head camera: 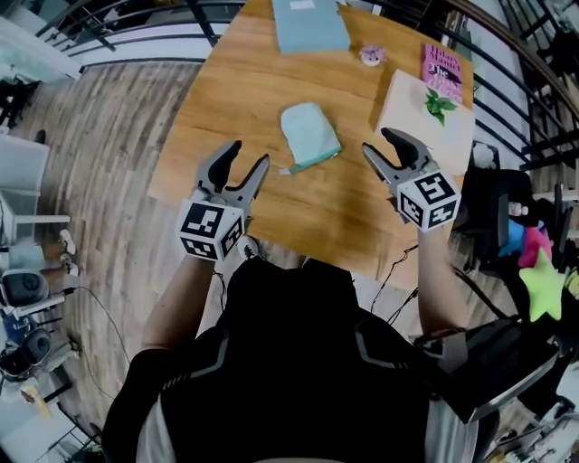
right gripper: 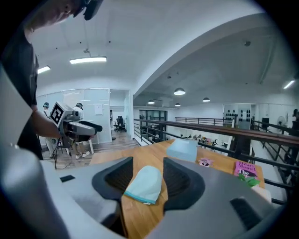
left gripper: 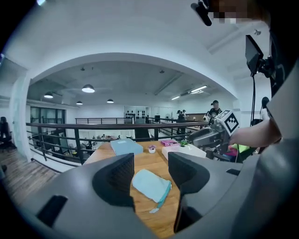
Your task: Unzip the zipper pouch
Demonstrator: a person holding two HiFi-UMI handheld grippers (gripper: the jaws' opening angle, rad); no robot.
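A pale mint zipper pouch [head camera: 309, 136] lies flat on the wooden table [head camera: 335, 212], its teal zipper edge and pull tab facing the near side. My left gripper [head camera: 251, 154] hovers to the pouch's near left, open, with nothing between its fingers. My right gripper [head camera: 379, 142] hovers just right of the pouch, also open and empty. In the left gripper view the pouch [left gripper: 152, 185] lies ahead between the spread jaws of the left gripper [left gripper: 150, 161]. The right gripper view shows the pouch [right gripper: 145, 184] beyond the right gripper [right gripper: 148, 163], not touched.
A light blue box [head camera: 309, 24] sits at the table's far edge, a small pink object [head camera: 372, 55] beside it. On the right stand a pink book [head camera: 442, 72] and a white block with a green sprig [head camera: 425, 118]. Railings border the table; colourful toys [head camera: 534, 262] lie lower right.
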